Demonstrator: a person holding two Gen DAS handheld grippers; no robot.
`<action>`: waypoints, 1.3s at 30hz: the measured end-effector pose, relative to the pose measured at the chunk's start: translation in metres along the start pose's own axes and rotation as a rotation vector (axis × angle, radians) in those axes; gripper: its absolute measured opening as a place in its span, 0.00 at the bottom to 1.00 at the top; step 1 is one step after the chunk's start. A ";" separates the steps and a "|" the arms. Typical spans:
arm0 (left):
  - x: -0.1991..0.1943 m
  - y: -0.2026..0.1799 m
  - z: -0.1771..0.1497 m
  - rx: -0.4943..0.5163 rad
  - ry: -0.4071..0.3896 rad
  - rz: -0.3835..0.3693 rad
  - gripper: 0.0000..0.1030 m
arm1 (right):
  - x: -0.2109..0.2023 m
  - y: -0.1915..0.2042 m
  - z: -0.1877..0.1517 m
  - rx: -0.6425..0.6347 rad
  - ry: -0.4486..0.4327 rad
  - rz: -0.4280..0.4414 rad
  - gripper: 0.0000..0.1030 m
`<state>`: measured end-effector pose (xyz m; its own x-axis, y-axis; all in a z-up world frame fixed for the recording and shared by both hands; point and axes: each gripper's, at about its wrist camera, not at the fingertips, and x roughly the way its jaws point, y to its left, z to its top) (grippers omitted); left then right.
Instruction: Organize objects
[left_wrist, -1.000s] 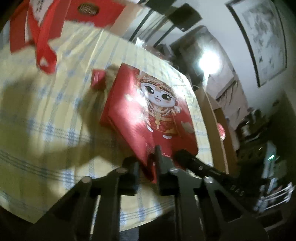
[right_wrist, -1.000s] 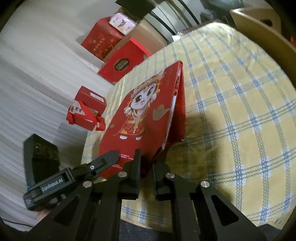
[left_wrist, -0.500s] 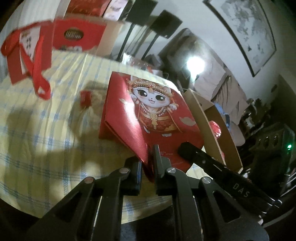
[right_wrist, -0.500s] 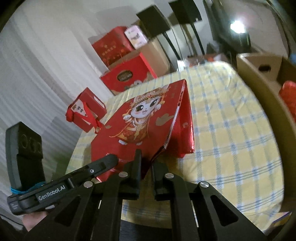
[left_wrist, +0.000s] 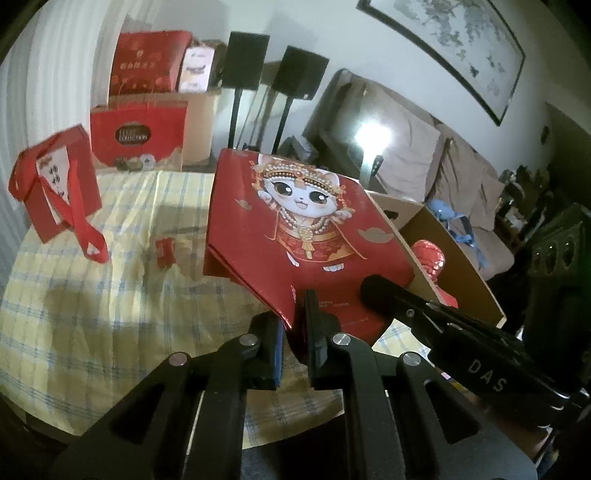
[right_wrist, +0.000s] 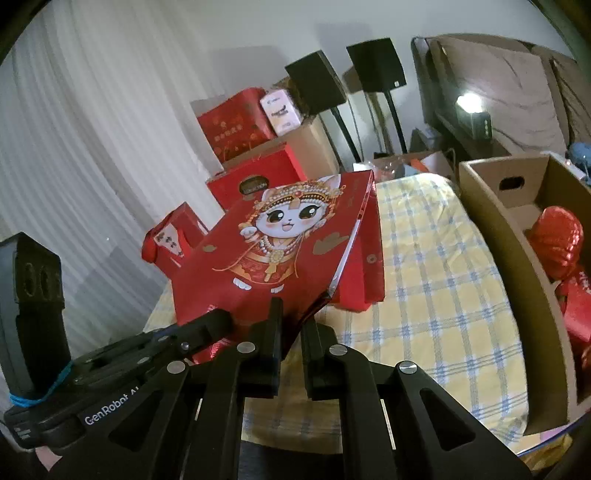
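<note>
1. Red cat-print bag: flat, held off the checked tabletop, near edge raised, far end sagging toward the cloth. Can't tell if the far end touches the cloth.
2. Left claw: clenched on the bag's near edge, at the corner away from the cardboard box. Red paper sits between the jaws.
3. Right claw: clenched on the same near edge, at the corner toward the box. Two-corner grip keeps the floppy paper flat and stops it twisting.
4. My read: the bag is being carried as one sheet toward the box, which already holds red items. Not confirmed.
5. Bag's side gusset gapes on the box side, white lining showing. Contents, if any, not visible.
6. Farther from the box than the bag: small red gift bag with ribbon handles, upright on the tabletop. A small red packet lies between it and the cat-print bag.
7. Hidden or unclear:
   - bag's handles, not seen
   - bag's underside and the cloth below it
   - box's near corner, cut off by the frame edge
   - box contents, partly behind its wall
   - print on the gift bag's label, too blurred
   - room beyond the box, dark
</note>
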<state>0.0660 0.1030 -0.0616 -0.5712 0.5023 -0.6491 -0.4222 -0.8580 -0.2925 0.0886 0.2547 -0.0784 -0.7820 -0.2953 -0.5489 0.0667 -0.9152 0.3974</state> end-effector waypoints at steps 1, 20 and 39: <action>-0.002 -0.004 0.000 0.015 -0.008 0.009 0.09 | -0.002 0.002 0.000 -0.011 -0.011 -0.008 0.08; -0.021 -0.032 0.005 0.163 -0.109 0.092 0.09 | -0.025 0.031 0.006 -0.151 -0.109 -0.114 0.08; -0.028 -0.048 0.006 0.217 -0.143 0.111 0.09 | -0.035 0.029 0.008 -0.159 -0.150 -0.139 0.08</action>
<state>0.0975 0.1311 -0.0253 -0.7095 0.4299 -0.5584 -0.4836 -0.8734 -0.0579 0.1136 0.2409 -0.0421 -0.8726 -0.1302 -0.4708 0.0391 -0.9793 0.1985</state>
